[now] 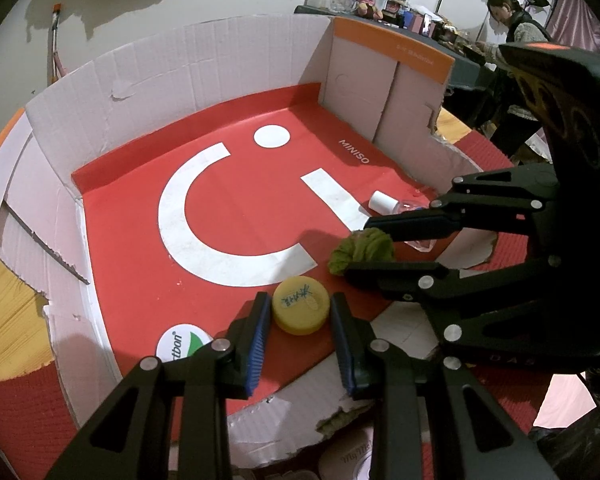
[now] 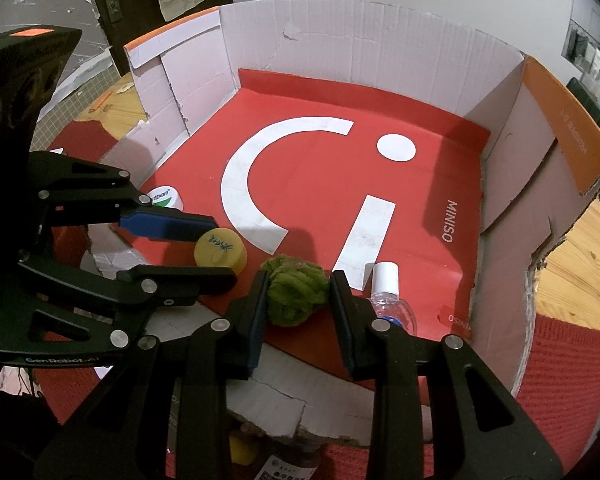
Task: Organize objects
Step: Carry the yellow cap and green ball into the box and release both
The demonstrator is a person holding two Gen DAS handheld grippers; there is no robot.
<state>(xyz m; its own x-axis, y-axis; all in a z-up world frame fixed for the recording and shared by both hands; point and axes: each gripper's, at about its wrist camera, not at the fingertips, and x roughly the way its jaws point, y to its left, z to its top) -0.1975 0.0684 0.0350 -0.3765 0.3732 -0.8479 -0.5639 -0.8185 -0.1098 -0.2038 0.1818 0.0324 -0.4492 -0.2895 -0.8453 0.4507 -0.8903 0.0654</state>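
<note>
My left gripper (image 1: 300,320) brackets the yellow cap (image 1: 300,310) unclenched, my right gripper (image 2: 300,304) likewise around the green wad (image 2: 296,294) on the box floor (image 2: 320,184); closing off-centre risks squirting either sideways.

Yellow round cap (image 1: 300,310), flat on the red floor of the box, printed label up, sitting between the open fingers of the left gripper (image 1: 300,340), close to the tips and seemingly clear of both pads. Green fuzzy ball (image 2: 294,295), lumpy and matted, lying between the spread fingers of the right gripper (image 2: 300,300), against the left pad, apart from the right one. Small clear bottle (image 2: 388,296) with white cap, lying just right of the right gripper's right finger. White round lid (image 1: 184,345) with green logo, lying flat just left of the left gripper's left finger.
</note>
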